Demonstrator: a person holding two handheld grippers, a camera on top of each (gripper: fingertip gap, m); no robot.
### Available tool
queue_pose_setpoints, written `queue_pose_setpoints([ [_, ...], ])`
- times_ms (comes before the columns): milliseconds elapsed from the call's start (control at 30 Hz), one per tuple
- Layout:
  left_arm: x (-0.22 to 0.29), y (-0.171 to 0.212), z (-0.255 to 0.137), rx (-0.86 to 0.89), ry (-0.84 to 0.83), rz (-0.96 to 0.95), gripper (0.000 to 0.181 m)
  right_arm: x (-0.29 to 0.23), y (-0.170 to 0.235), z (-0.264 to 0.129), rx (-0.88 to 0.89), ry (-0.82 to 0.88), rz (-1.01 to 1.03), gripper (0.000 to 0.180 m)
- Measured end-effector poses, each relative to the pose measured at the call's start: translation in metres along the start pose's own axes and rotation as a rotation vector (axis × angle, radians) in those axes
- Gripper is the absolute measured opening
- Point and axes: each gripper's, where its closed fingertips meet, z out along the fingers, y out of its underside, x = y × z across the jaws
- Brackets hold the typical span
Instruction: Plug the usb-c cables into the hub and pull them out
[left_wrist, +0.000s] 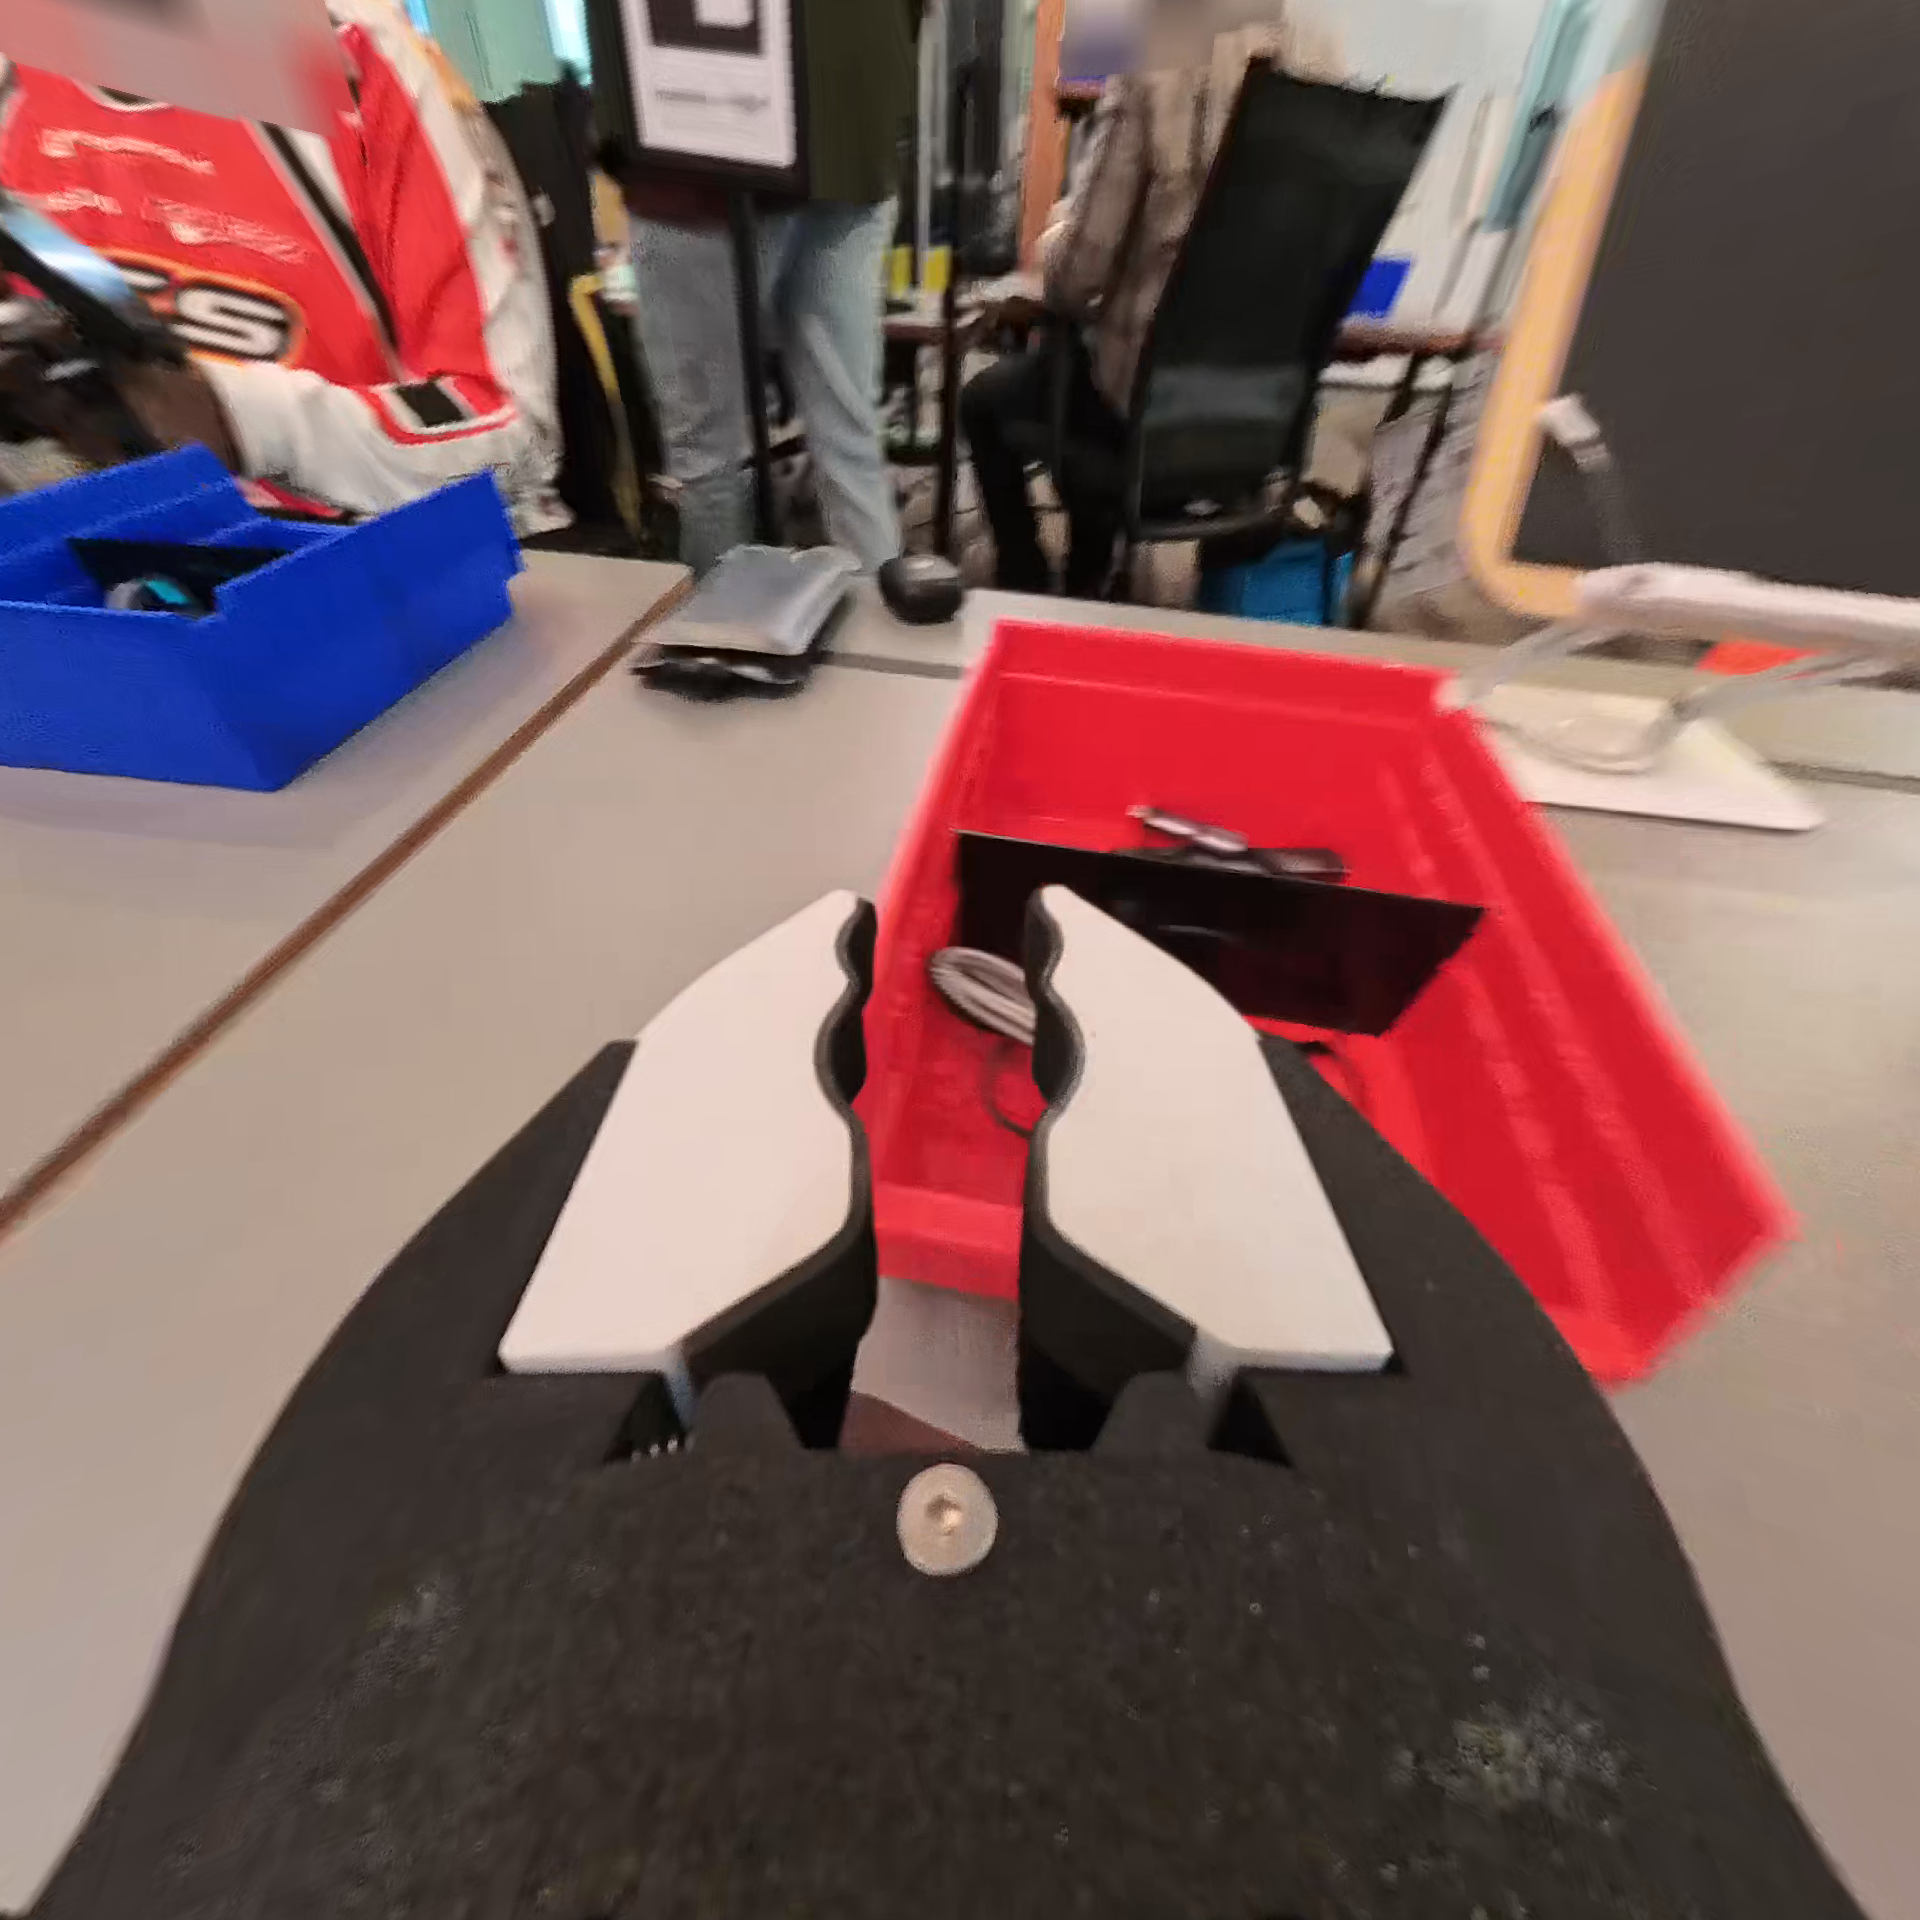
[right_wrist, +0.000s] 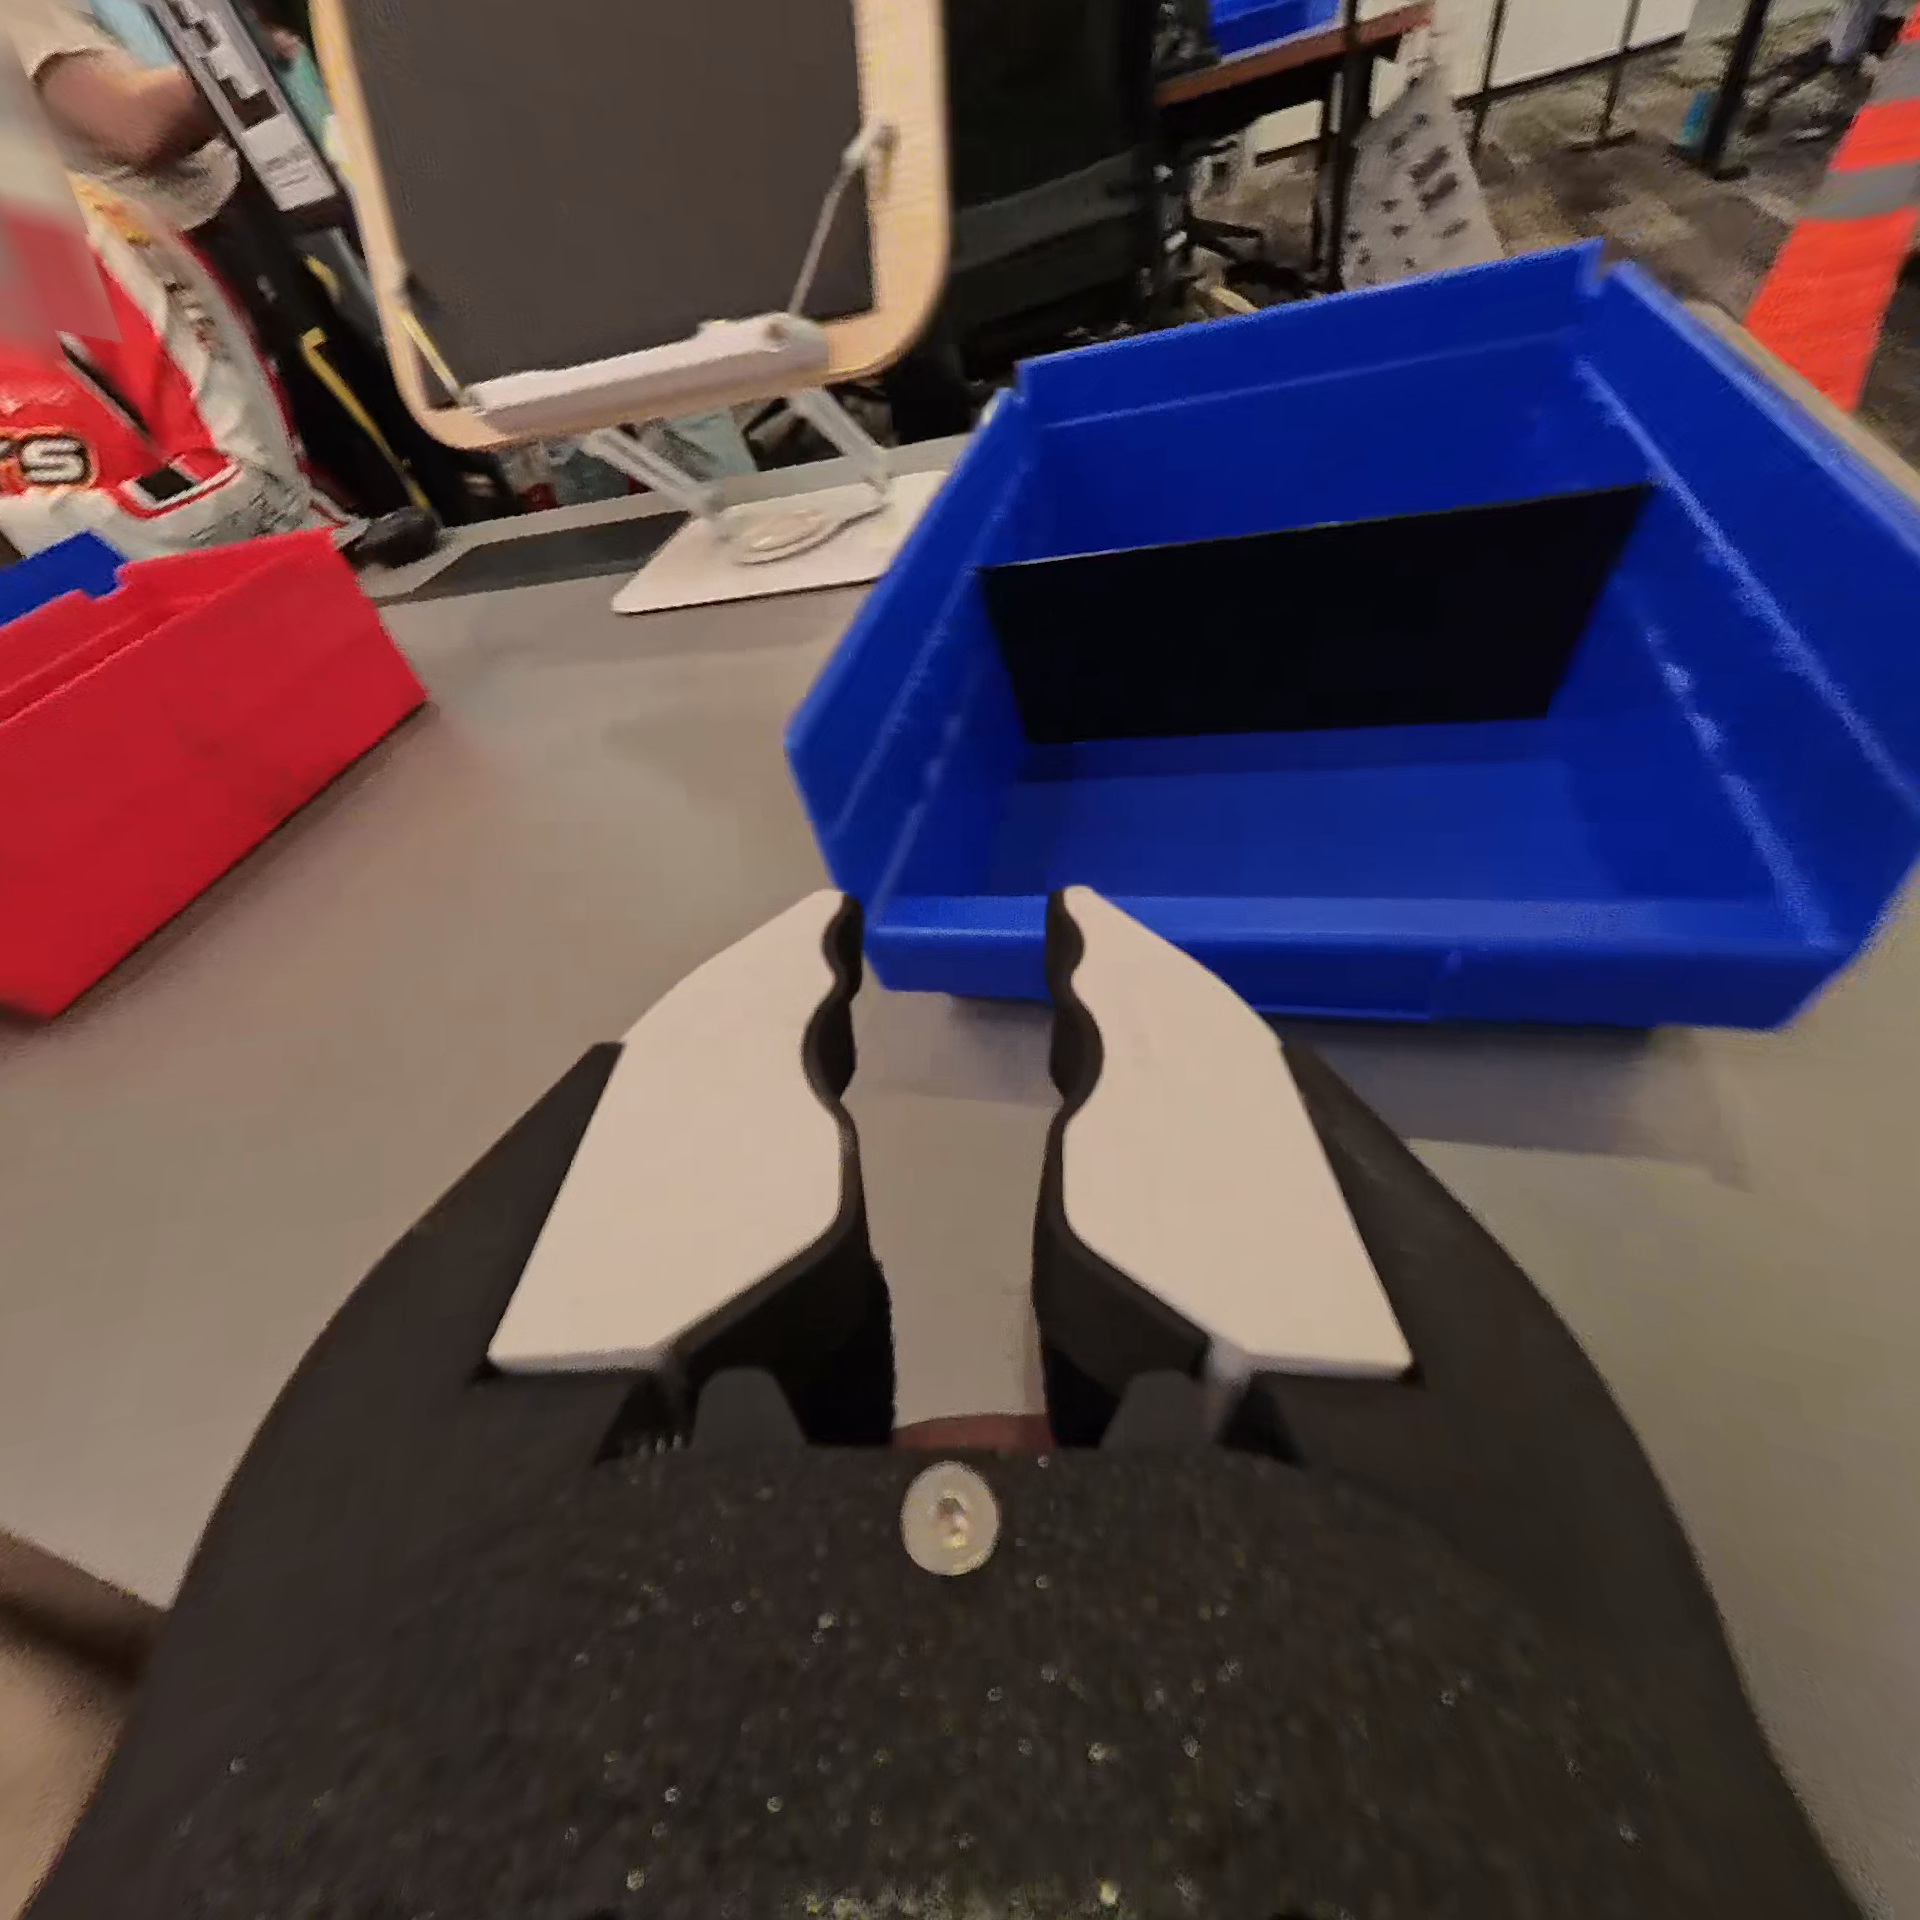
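In the left wrist view the left hand-held gripper (left_wrist: 951, 935) is held partly open and empty over the grey surface (left_wrist: 520, 987), aimed at a red plastic bin (left_wrist: 1507, 987) where a coiled grey cable (left_wrist: 971, 982) is seen before a black divider (left_wrist: 1299, 956), while in the right wrist view the right hand-held gripper (right_wrist: 954, 930) is likewise parted and empty before an empty blue plastic bin (right_wrist: 1351, 831).

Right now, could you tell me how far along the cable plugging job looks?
Nothing looks done yet. The left gripper is open and empty, hovering at the near end of the red bin, where a coiled cable lies before a black divider. The right gripper is open and empty in front of the blue bin, whose near compartment looks empty. No hub is identifiable. Picking, plugging and pulling out all remain.
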Motion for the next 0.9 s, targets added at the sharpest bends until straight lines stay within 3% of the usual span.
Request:
queue_pose_setpoints([
  [167,0.12,0.075,-0.036,-0.152,0.358,-0.111,0.024,0.028,0.004,-0.004,-0.018,0.068,0.076,0.03],
  [267,0.16,0.076,-0.041,-0.201,0.544,-0.215,0.026,0.032,0.005,-0.004,-0.022,0.053,0.134,0.029],
  [467,0.143,0.088,-0.037,-0.232,0.545,-0.144,0.026,0.033,0.004,0.005,-0.019,0.025,0.224,0.027],
  [900,0.132,0.096,-0.035,-0.255,0.517,-0.144,0.026,0.013,0.013,0.021,-0.076,-0.007,0.146,0.026],
])
